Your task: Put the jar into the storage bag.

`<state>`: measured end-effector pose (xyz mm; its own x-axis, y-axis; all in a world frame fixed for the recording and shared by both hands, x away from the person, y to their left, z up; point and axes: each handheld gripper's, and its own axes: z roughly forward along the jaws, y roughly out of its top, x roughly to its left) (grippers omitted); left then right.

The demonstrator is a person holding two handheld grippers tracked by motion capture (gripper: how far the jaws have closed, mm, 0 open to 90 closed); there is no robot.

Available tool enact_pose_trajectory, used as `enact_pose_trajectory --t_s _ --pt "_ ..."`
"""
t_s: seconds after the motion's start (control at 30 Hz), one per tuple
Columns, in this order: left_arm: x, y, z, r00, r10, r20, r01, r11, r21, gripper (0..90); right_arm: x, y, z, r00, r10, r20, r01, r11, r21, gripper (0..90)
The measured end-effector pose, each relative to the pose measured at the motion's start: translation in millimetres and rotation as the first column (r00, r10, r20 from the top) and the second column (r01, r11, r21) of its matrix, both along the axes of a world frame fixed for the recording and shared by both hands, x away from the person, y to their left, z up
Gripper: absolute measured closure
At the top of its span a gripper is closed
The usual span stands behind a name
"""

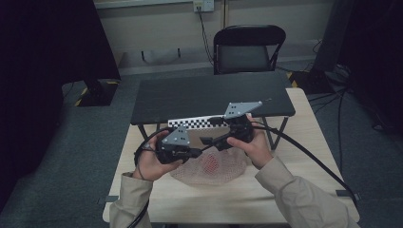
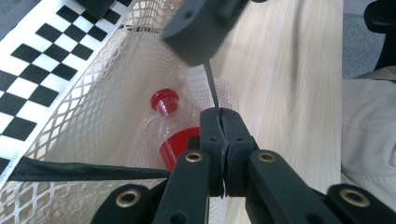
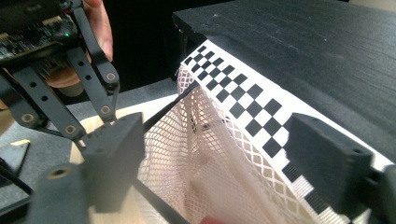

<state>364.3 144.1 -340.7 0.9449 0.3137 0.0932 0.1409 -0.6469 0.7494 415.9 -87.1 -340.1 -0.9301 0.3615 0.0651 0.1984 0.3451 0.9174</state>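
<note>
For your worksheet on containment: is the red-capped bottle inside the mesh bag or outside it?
Inside: the bottle lies on its side within the bag, netting around it.

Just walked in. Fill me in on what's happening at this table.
A person at a wooden table is working on a white mesh bag with a gripper in each hand. The left gripper is shut on the thin black cord at the bag's edge, holding it up. The right gripper stands open over the bag's mouth, its pads off the mesh. Inside the bag lies a clear bottle with a red cap. A checkered strip runs beside the bag.
</note>
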Motion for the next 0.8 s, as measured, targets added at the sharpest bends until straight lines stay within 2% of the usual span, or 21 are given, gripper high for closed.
enact_pose_trajectory --t_s 0.1,0.3,0.37,0.43,0.47,0.5,0.57,0.6,0.63,0.73,0.8 --pt "1.0 0.6 -1.1 1.0 0.008 0.0 -0.008 1.0 0.0 87.6 -1.1 -1.3 -0.1 0.9999 -0.011 0.009 0.011 1.0 -0.003 10.5" --pt "4.9 3.9 -5.2 0.9993 0.035 -0.012 -0.036 0.9993 -0.011 85.4 -3.4 -2.2 0.6 0.9998 -0.016 0.013 0.016 1.0 -0.018 7.5" --pt "6.6 4.7 -5.7 0.9975 0.071 -0.005 -0.071 0.9974 -0.011 76.3 -3.6 -2.5 0.6 0.9997 -0.018 0.017 0.018 0.999 -0.027 7.2" --pt "7.5 6.0 -5.4 0.9945 0.097 0.039 -0.096 0.995 -0.028 61.8 -4.1 -2.7 0.4 0.9994 -0.021 0.028 0.022 0.999 -0.036 5.6" --pt "8.4 6.8 -5.3 0.9949 0.095 0.035 -0.093 0.9942 -0.054 51.5 -4.4 -3.0 0.5 0.9994 -0.019 0.03 0.02 0.999 -0.04 5.4" --pt "9.7 7.7 -4.9 0.9937 0.111 0.016 -0.11 0.9917 -0.068 41.1 -4.8 -3.4 0.5 0.9991 -0.024 0.034 0.025 0.999 -0.041 5.0" --pt "11.3 8.2 -4.8 0.9894 0.137 0.048 -0.134 0.9893 -0.057 28.6 -5.6 -4.0 0.6 0.999 -0.03 0.033 0.031 0.998 -0.047 3.2" --pt "11.8 8.1 -5.3 0.9898 0.135 0.044 -0.133 0.9894 -0.059 20.9 -5.9 -4.3 0.6 0.9989 -0.036 0.029 0.038 0.998 -0.048 2.4" --pt "12.3 8.4 -6.0 0.9898 0.136 0.042 -0.134 0.989 -0.063 17.1 -6.4 -4.7 0.8 0.999 -0.035 0.028 0.037 0.998 -0.049 2.4" --pt "15.6 8.6 -7.9 0.9892 0.145 -0.02 -0.146 0.9869 -0.069 6.1 -6.0 -9.0 -0.4 0.9996 -0.027 0.004 0.027 0.999 -0.025 1.5" --pt "15.9 8.6 -9.4 0.9923 0.122 -0.022 -0.123 0.9897 -0.073 2.6 -5.0 -12.7 -2.4 0.9996 -0.026 -0.009 0.026 1.0 -0.019 0.9"
